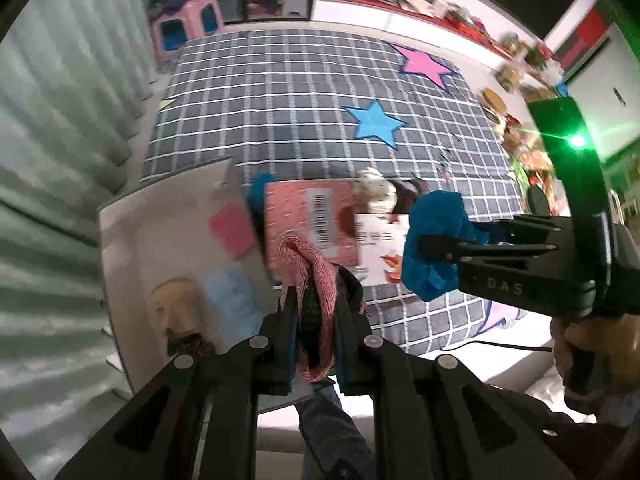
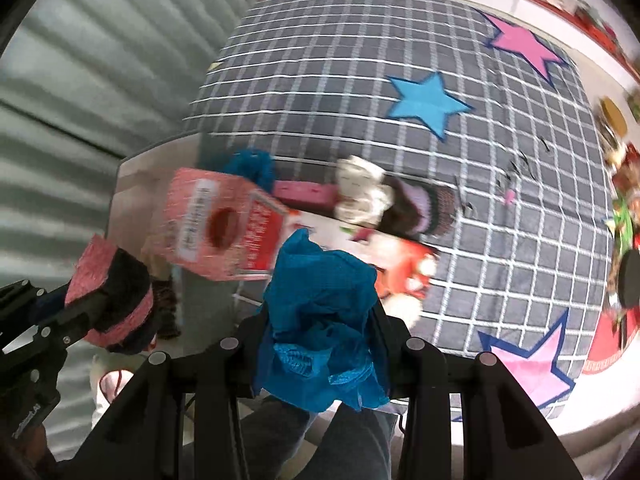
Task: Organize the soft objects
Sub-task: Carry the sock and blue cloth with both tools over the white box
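Note:
My left gripper [image 1: 318,300] points down and is shut on a pink-and-black knitted piece [image 1: 308,264], which also shows at the left of the right wrist view [image 2: 112,300]. My right gripper [image 2: 320,320] is shut on a crumpled blue cloth [image 2: 320,280]. In the left wrist view the right gripper [image 1: 432,258] hangs to the right with the blue cloth [image 1: 436,224] bunched around its fingers. Below both lies a pink cardboard box [image 2: 224,224]. Beside it are a blue fluffy item [image 2: 252,164], a white soft item [image 2: 360,192] and a dark purple knitted item [image 2: 424,204].
A grey checked mat [image 1: 300,100] with blue and pink stars covers the floor. A white board [image 1: 132,248] with a cream item [image 1: 176,308] lies at the left, by a pale curtain [image 1: 60,120]. A pink stool [image 1: 188,24] stands behind. Cluttered shelves [image 1: 520,120] line the right.

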Demonstrator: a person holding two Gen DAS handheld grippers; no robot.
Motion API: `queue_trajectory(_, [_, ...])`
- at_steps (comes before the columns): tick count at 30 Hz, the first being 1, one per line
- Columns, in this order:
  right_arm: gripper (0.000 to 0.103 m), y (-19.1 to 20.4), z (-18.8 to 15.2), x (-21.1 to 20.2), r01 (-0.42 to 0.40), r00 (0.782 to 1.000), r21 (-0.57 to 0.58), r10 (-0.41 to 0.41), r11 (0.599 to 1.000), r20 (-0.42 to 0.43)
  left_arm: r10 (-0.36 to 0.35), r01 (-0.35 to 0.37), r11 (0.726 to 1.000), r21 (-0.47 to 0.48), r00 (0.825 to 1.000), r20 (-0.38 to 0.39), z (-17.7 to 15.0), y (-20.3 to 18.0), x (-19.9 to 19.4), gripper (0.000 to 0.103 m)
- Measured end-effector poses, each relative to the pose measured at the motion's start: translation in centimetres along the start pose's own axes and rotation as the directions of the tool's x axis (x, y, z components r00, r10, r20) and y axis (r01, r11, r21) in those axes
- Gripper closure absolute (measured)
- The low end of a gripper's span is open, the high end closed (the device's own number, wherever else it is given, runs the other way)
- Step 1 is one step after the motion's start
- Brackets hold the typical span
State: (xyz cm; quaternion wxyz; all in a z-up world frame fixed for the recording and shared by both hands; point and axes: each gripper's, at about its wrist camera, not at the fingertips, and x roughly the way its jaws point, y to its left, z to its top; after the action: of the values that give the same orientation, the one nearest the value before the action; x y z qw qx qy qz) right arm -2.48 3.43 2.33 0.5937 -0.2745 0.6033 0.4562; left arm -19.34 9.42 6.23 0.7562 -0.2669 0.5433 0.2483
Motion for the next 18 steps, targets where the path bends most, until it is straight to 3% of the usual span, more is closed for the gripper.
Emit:
queue_trajectory(10, [0.061, 6.1, 1.3, -0.3, 0.0, 1.0, -0.136, 0.001, 0.991, 0.007, 0.027, -0.024, 0.989, -0.147, 0.999, 0.02, -1.9, 5.4, -0.7, 0.087])
queue_trajectory(18, [0.061, 10.7, 2.1, 0.1, -0.013, 1.0, -0.235, 0.012, 0.972, -0.005, 0.067, -0.067, 0.97, -0.232, 0.998, -0.008, -3.3, 8.8, 0.5, 0.087])
